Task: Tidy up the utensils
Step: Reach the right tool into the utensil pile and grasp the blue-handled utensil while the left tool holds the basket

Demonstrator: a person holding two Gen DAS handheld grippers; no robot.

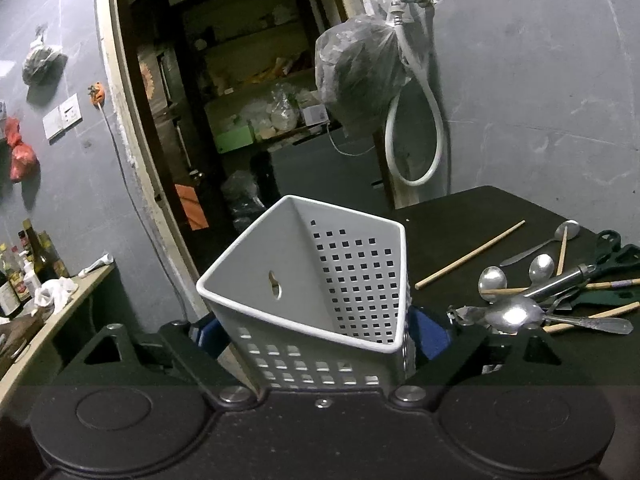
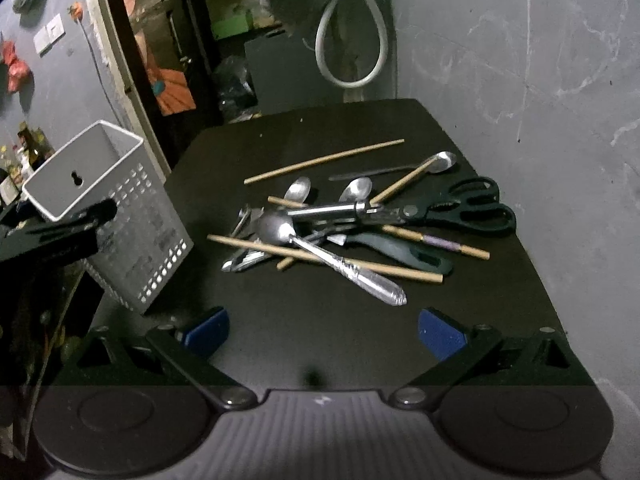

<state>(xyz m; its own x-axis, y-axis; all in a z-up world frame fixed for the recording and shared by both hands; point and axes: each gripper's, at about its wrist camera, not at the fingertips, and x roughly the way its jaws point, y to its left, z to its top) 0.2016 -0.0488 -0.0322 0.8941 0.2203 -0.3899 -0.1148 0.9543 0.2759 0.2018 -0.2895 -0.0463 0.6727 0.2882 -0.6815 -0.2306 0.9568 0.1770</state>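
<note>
So the whole thing hinges on the pile (image 2: 352,228) sitting dead ahead of the right gripper (image 2: 324,332), at about twelve o'clock from its fingers, well clear of them. Those fingers are spread wide with nothing but bare bench (image 2: 320,120) between them. The big spoon (image 2: 328,256) is the nearest piece, handle end closest, its long axis running from roughly ten o'clock out to four, so it lies skewed across the gap instead of along it. I'd guess the wrist needs a bit of a turn before it can pinch that handle cleanly.

The left gripper (image 1: 320,336) has the bin (image 1: 312,280) sitting between its fingers, tilted, mouth leaning back toward the camera. The sides look snug against the pads, so I'd call it clamped on, though the actual contact is hidden behind the bin walls. The pile is off at its three o'clock, so the right hand is plainly the nearer one for picking.

The right view shows the full pile, scissors (image 2: 468,208) and chopsticks (image 2: 324,160) included, plus the bin's base at the bench's left edge. The left view cuts most of that off but looks straight into the bin: empty.
</note>
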